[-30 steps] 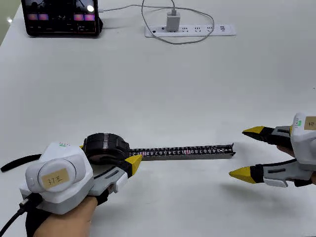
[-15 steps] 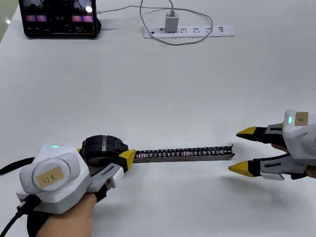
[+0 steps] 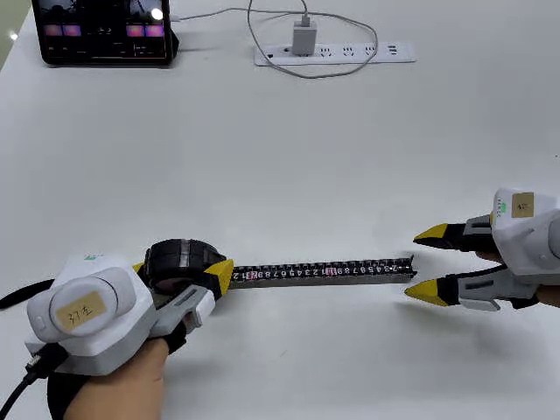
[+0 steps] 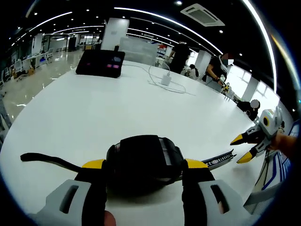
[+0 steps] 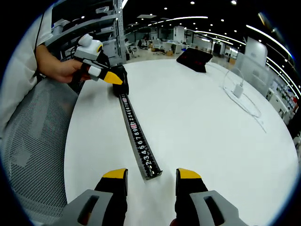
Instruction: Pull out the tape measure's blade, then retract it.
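Firmly, left hand-held gripper (image 4: 145, 165) clamps round black tape measure (image 3: 179, 258); right hand-held gripper (image 3: 425, 262) gapes.

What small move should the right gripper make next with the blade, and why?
Probably close the right gripper on the end of the blade. Its jaws stand open on either side of that end and do not touch it, while the left gripper grips the tape measure case, so the case looks steady.

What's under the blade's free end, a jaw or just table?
Just the white table: the blade rests on it, its tip at the open right gripper's mouth, ungripped. Its underside is hidden.
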A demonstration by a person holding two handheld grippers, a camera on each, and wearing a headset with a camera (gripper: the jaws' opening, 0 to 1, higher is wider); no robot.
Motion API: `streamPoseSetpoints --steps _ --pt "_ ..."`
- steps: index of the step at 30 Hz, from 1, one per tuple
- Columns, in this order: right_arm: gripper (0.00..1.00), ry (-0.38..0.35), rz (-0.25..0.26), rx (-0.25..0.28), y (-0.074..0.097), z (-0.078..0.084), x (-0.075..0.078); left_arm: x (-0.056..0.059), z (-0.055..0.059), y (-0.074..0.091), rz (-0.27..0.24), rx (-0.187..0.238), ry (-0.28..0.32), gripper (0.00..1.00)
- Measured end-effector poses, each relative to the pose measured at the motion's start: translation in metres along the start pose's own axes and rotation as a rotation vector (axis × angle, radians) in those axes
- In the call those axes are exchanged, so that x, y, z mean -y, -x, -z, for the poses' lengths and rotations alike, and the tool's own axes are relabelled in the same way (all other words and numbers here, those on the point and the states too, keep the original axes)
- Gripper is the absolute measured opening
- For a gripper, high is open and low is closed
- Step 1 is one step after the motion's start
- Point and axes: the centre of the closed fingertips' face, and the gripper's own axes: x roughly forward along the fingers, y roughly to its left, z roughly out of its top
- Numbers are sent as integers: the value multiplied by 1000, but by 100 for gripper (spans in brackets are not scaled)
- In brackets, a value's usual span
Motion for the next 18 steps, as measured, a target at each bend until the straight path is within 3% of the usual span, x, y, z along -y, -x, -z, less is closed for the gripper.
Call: streamPoseSetpoints --steps 18 --pt "27 104 -75 -88 -10 9 0 0 1 0 6 -8 -4 60"
